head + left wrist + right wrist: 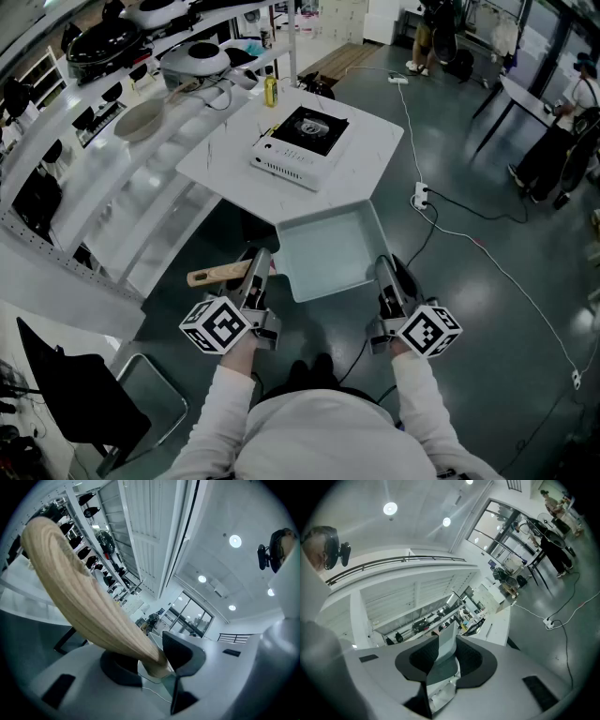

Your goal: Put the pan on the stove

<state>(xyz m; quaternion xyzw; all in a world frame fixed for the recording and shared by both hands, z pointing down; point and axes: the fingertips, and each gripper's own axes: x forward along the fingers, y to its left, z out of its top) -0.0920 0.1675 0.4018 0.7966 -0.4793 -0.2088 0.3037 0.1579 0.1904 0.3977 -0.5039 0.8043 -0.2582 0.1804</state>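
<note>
I hold a square pale-teal pan (328, 246) in the air, just off the near edge of the white table (370, 155). Its wooden handle (217, 275) sticks out to the left. My left gripper (258, 274) is shut on that handle's base; in the left gripper view the handle (79, 597) runs up and left from the left gripper (151, 660). My right gripper (385, 274) is shut on the pan's right rim, and in the right gripper view the rim (446, 644) stands between the pads of the right gripper (444, 662). The white-and-black stove (302, 141) sits on the table beyond the pan.
White shelves at the left carry cookers and a bowl (141, 120). A yellow bottle (270, 91) stands at the table's far corner. A power strip (421, 195) and cables lie on the floor at the right. A black chair (80, 394) stands at lower left. People stand far back.
</note>
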